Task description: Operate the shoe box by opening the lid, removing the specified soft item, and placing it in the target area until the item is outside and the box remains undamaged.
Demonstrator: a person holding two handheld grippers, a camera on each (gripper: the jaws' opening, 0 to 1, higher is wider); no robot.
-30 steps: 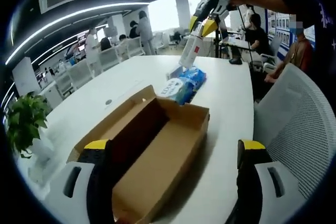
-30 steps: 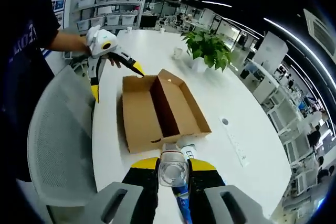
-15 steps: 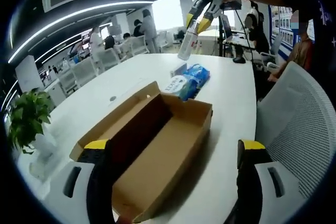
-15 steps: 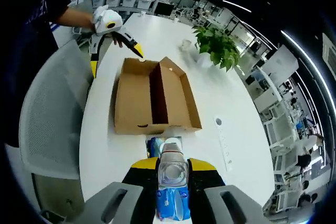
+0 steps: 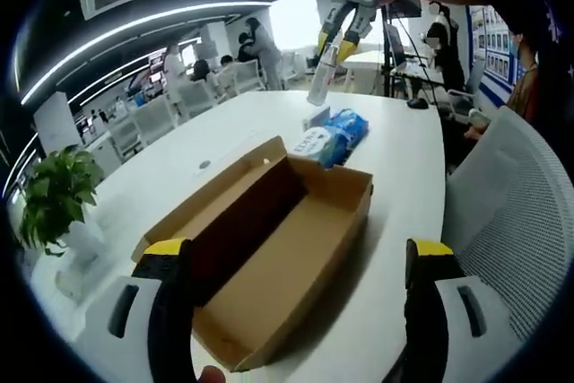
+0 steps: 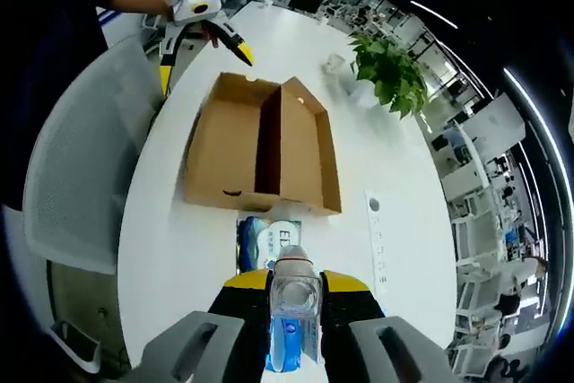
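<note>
Right gripper view: shoe box [image 6: 260, 145] open (table [image 6: 161, 248] around bare).

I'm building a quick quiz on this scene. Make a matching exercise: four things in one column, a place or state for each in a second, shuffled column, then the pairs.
Things:
1. shoe box
2. plastic bottle
3. blue soft pack
4. potted plant

Places or states:
A. lies on the white table just outside the box's end
B. stands near the table's far edge
C. open, nothing visible inside
D. clamped in the right claw

Pairs: 1-C, 2-D, 3-A, 4-B
</note>
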